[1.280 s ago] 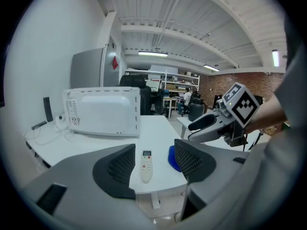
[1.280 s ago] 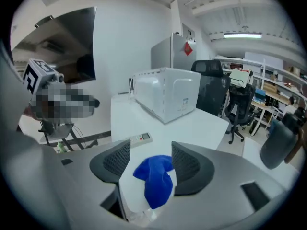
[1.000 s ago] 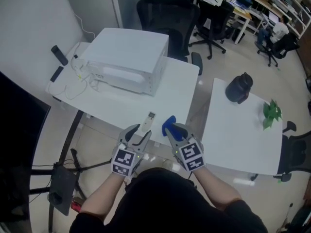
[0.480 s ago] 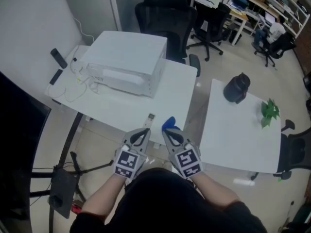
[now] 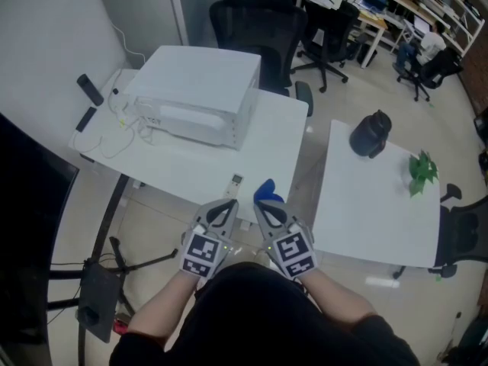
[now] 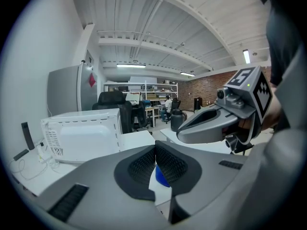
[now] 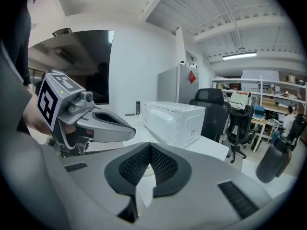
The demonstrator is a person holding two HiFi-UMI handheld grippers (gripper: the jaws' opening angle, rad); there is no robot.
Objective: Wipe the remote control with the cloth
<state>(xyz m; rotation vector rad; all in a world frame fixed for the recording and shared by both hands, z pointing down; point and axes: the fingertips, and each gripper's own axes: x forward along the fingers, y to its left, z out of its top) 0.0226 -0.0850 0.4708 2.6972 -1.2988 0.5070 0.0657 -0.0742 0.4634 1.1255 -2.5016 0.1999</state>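
Blue cloth (image 5: pixel 265 192) is seen at the near edge of the white table (image 5: pixel 268 139), just beyond the tip of the right gripper (image 5: pixel 259 204); whether the two touch cannot be told. The remote control (image 5: pixel 236 181) is laid on the same table, just left of the cloth and beyond the left gripper (image 5: pixel 226 206). In the left gripper view the jaws are pressed together at the tips and nothing is pinched; the cloth is only seen behind them. In the right gripper view the jaws are likewise pressed together, with nothing held. The grippers are held side by side, near each other.
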